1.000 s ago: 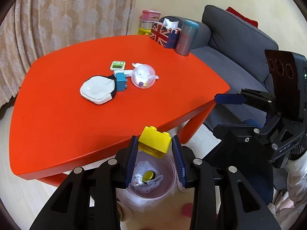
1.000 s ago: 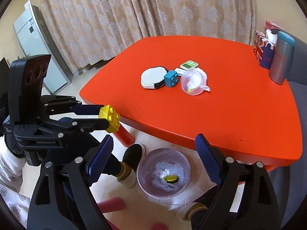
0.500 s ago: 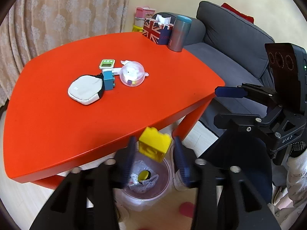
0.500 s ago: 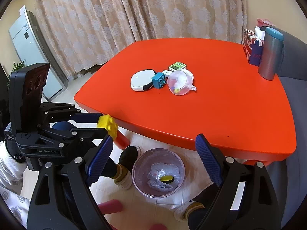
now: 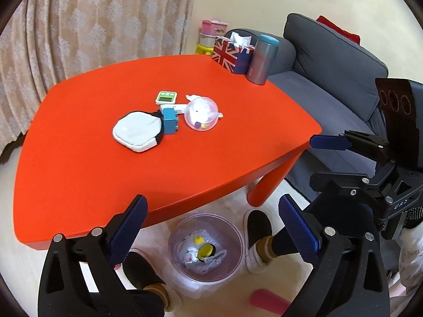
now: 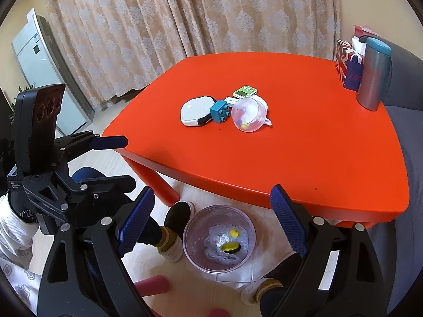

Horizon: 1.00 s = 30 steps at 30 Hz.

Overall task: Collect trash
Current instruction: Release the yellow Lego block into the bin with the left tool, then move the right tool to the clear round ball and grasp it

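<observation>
Now both tools hang over the floor at the near edge of the red table [image 5: 79,174]. The left gripper [image 5: 211,227] is spread wide with nothing between its blue pads, and the right gripper [image 6: 211,219] is spread just as wide and equally empty.

Low in the centre of both views, the clear trash bin [image 5: 232,261] sits on the floor, partly under the table edge. In it lie crumpled plastic, a round yellow-and-black piece and a small yellow bit that may be a toy block; it is too small to say for certain. Above centre in the frame, the blue block [image 5: 170,120], the white pouch [image 5: 136,132], the clear capsule ball [image 5: 202,114] and the green timer [image 5: 166,97] remain clustered on the tabletop.

What could go wrong, I judge: the blue block touches the pouch and sits just beside the ball, so a wide pinch could nudge a neighbour or send the round ball rolling. The person's feet flank the bin, which a shuffle could tip.

In the left view the block's long axis runs roughly up and down the frame, studs facing right toward the ball; a grasp across its short sides looks cleanest.
</observation>
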### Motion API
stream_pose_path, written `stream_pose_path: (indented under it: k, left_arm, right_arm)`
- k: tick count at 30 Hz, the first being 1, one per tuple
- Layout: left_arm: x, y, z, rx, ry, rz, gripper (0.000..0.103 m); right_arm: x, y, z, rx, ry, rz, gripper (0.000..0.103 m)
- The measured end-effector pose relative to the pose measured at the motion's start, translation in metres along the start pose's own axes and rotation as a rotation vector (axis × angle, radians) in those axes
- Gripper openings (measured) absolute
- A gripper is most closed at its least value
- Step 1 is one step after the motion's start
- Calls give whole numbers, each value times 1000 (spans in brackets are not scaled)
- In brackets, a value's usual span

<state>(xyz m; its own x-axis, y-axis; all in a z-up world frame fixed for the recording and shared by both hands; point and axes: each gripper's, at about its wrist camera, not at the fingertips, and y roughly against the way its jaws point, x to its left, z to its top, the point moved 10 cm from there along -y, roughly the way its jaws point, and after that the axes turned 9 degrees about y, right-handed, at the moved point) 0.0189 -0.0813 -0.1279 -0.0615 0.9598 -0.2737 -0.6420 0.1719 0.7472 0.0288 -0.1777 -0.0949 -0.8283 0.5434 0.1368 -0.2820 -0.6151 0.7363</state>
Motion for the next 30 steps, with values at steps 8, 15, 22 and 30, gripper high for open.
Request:
stream_pose_path:
  k: [8, 15, 22, 30]
  left_arm:
    - [7, 8, 5, -14, 12, 13, 95]
    - [18, 13, 15, -27, 38, 25, 95]
    - [30, 12, 29, -31, 52, 31, 95]
    - [47, 7, 43, -31, 71, 38, 95]
  right_arm:
    - [5, 0, 4, -1, 1, 5, 92]
    - [1, -3, 18, -7, 2, -5, 97]
    - [-12, -18, 42, 8, 18, -34, 97]
    - [-23, -50, 62, 55, 41, -54, 97]
